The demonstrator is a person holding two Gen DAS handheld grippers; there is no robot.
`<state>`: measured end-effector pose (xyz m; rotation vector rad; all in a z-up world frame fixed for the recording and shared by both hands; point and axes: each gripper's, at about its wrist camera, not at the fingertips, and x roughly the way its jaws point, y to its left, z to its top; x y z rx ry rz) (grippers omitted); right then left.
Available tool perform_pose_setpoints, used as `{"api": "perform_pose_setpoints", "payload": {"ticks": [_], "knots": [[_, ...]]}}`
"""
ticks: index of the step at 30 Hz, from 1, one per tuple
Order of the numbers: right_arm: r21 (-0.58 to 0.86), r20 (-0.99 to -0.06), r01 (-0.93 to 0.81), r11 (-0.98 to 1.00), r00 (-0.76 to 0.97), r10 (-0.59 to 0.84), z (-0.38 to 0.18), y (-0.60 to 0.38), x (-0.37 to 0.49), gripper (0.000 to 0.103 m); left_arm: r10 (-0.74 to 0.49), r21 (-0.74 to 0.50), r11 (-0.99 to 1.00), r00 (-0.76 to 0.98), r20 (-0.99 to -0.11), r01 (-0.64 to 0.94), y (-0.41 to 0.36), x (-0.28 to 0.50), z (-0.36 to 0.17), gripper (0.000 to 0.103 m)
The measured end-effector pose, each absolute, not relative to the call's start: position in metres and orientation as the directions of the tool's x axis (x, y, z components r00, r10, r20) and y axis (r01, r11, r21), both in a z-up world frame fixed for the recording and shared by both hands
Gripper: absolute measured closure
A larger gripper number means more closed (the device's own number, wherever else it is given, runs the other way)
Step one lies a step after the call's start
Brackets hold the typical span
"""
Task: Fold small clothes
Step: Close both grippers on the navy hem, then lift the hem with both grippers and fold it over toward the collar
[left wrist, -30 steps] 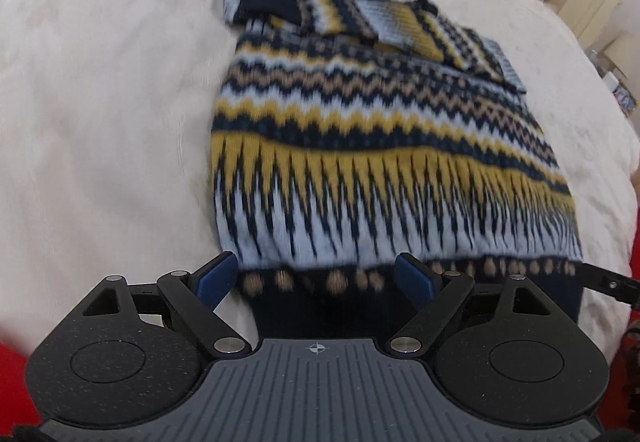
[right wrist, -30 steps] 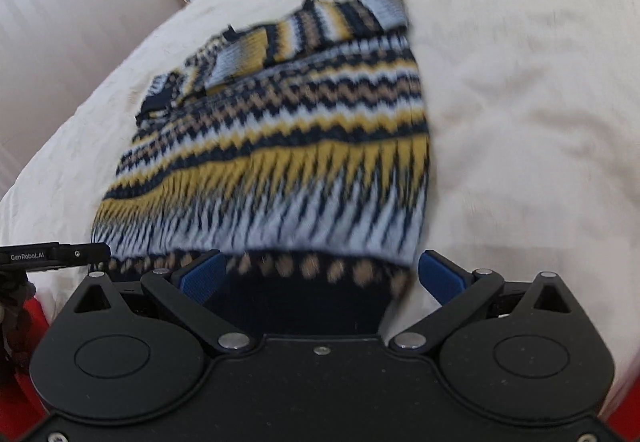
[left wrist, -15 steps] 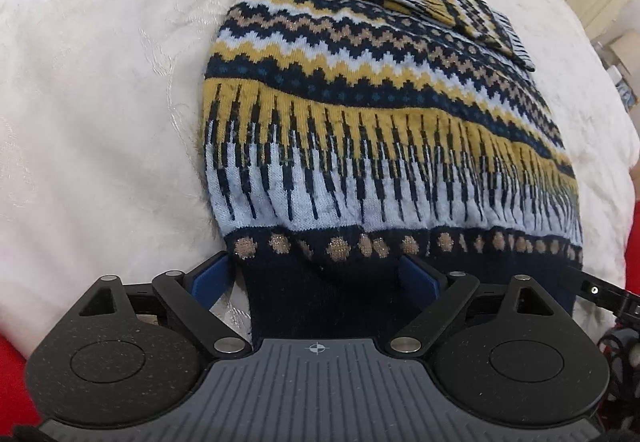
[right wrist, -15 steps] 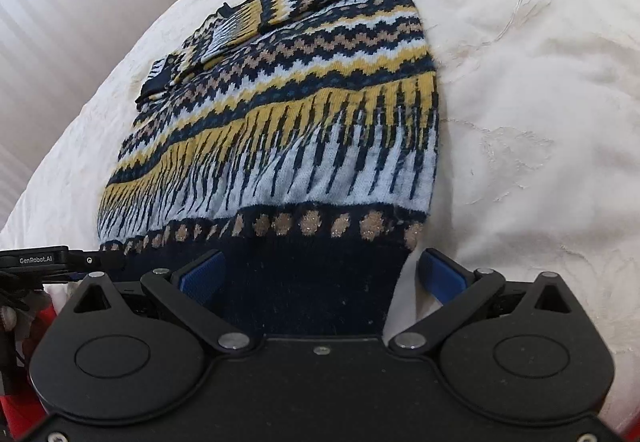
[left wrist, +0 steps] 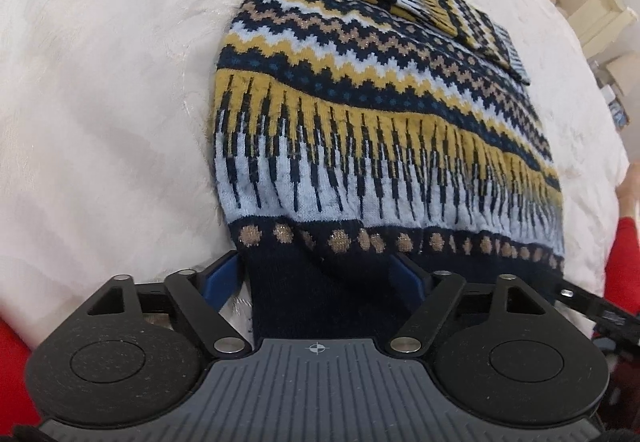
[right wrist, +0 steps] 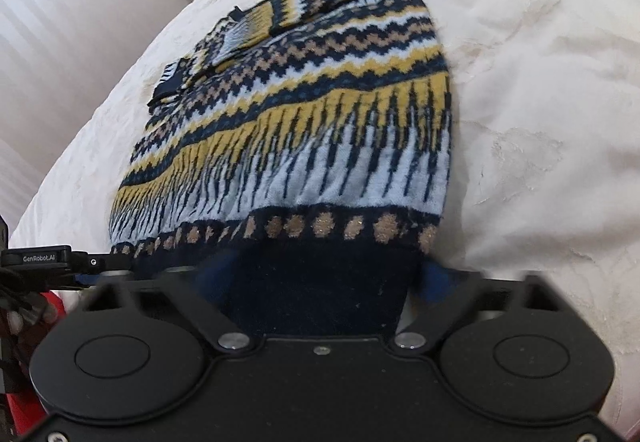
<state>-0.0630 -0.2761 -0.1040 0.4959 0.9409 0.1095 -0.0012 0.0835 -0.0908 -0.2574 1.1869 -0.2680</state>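
Knit sweater (left wrist: 380, 130), on bed (left wrist: 100, 102): soft, limp, stretch-prone. Navy hem straddled by left gripper (left wrist: 320, 274) and right gripper (right wrist: 320, 278), fingers wide apart, nothing clamped; hem corners judged best hold.

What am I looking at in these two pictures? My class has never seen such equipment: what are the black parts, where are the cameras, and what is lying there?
A person holds a two-finger claw in each hand; a camera on each looks forward along its blue fingers. One picture shows the left claw, the other the right claw. A patterned knitted sweater, sleeves folded across its far end, lies on a cream bedspread. Both claws are open, with the sweater's dark hem between their fingers, not yet pinched.
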Motion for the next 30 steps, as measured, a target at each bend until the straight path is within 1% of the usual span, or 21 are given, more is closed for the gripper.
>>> {"api": "perform_pose_setpoints", "payload": {"ticks": [1,2,3,4,6,7,9,11,15,20,25,30], "knots": [[0.459,-0.743,0.127,0.879,0.598,0.302,-0.104,-0.278,-0.063,0.056,-0.346,-0.346,0.936,0.35,-0.87,0.064,0.085,-0.003,-0.091,0.031],[0.478,-0.735,0.131,0.868,0.601,0.314,-0.104,-0.281,-0.064,0.061,-0.353,-0.354,0.933,0.351,-0.867,0.063,0.085,-0.004,-0.091,0.034],[0.495,-0.727,0.134,0.859,0.605,0.325,-0.104,-0.283,-0.064,0.073,-0.355,-0.356,0.932,0.352,-0.866,0.065,0.085,-0.007,-0.091,0.039],[0.505,-0.719,0.13,0.853,0.61,0.333,-0.103,-0.284,-0.064,0.079,-0.355,-0.355,0.932,0.356,-0.864,0.068,0.084,-0.009,-0.09,0.043],[0.497,-0.712,0.114,0.86,0.62,0.329,-0.1,-0.282,-0.064,0.081,-0.353,-0.353,0.933,0.366,-0.861,0.068,0.084,-0.012,-0.088,0.058],[0.496,-0.707,0.106,0.862,0.626,0.33,-0.098,-0.281,-0.064,0.081,-0.351,-0.353,0.933,0.374,-0.859,0.065,0.084,-0.014,-0.088,0.062],[0.51,-0.687,0.092,0.855,0.641,0.341,-0.094,-0.281,-0.065,0.083,-0.352,-0.359,0.931,0.393,-0.849,0.059,0.086,-0.016,-0.086,0.082],[0.531,-0.664,0.079,0.844,0.658,0.356,-0.09,-0.283,-0.066,0.084,-0.373,-0.383,0.922,0.419,-0.828,0.063,0.089,-0.02,-0.084,0.088],[0.555,-0.618,0.044,0.831,0.69,0.377,-0.078,-0.284,-0.066,0.085,-0.406,-0.431,0.9,0.478,-0.779,0.06,0.093,-0.026,-0.079,0.093],[0.558,-0.551,-0.029,0.83,0.735,0.396,-0.056,-0.283,-0.06,0.085,-0.443,-0.497,0.866,0.551,-0.707,0.059,0.099,-0.028,-0.066,0.093],[0.578,-0.475,-0.066,0.814,0.783,0.401,-0.034,-0.287,-0.043,0.085,-0.461,-0.504,0.854,0.637,-0.618,0.13,0.097,-0.019,-0.031,0.093],[0.609,-0.407,-0.077,0.79,0.824,0.394,-0.019,-0.301,-0.017,0.085,-0.477,-0.51,0.84,0.697,-0.535,0.183,0.098,0.009,0.0,0.093]]}}
